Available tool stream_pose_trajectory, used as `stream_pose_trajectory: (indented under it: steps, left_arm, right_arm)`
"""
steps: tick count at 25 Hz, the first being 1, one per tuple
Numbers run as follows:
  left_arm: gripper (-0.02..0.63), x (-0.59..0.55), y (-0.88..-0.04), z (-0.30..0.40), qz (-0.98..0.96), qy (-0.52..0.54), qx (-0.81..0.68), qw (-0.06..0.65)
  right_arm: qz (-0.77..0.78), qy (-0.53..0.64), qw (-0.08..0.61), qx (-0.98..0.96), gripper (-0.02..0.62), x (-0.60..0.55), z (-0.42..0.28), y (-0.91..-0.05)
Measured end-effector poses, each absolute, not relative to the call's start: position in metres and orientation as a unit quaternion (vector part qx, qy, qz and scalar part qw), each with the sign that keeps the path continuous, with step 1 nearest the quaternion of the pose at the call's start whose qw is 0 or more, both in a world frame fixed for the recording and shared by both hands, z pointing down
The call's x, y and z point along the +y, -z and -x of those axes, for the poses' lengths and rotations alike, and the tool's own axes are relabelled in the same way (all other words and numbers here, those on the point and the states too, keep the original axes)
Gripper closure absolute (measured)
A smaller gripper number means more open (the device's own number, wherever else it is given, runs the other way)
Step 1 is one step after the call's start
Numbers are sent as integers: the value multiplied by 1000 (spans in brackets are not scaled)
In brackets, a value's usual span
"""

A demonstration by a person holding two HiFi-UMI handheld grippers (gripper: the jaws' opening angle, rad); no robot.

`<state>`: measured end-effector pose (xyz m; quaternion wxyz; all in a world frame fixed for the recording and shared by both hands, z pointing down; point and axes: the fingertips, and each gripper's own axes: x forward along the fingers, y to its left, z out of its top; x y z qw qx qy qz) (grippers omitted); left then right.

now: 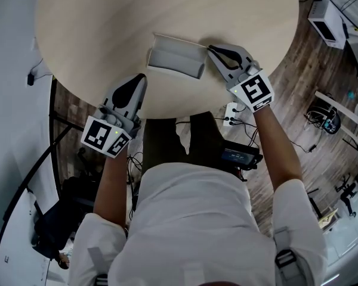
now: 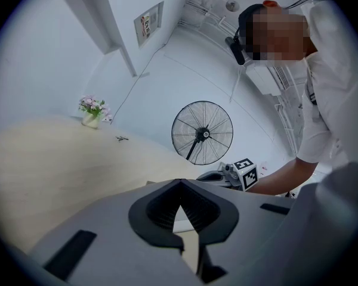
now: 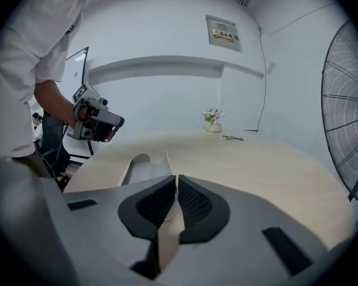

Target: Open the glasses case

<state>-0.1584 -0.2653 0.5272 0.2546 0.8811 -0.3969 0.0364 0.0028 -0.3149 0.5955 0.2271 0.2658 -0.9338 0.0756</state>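
Observation:
A grey glasses case [image 1: 173,61] lies open on the round wooden table [image 1: 95,28], near its front edge, with the thin lid standing up along the far side. My right gripper [image 1: 210,47] is at the case's right end, shut on the lid's edge. In the right gripper view the thin lid [image 3: 167,159] runs between the pads of my right gripper [image 3: 174,180]. My left gripper [image 1: 143,77] hovers over the table's front edge, left of the case and apart from it, its tips together. In the left gripper view nothing is between the jaws of my left gripper [image 2: 179,183].
A small vase of flowers [image 3: 213,119] and a pair of eyeglasses [image 3: 232,137] sit at the table's far side. A standing fan [image 2: 203,133] is beyond the table. Cables and a power strip [image 1: 234,113] lie on the floor under the near edge.

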Motion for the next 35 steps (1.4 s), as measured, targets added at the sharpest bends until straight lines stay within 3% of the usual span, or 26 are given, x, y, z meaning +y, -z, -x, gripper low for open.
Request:
stream_pose_trajectory:
  steps: [23, 35]
  left_arm:
    - [592, -266, -518, 155, -888, -23, -387, 249]
    - [592, -251, -443, 180, -914, 12, -350, 205]
  right_arm:
    - [-307, -68, 183, -932, 532, -314, -17, -561]
    - [-416, -88, 17, -905, 556, -289, -26, -412]
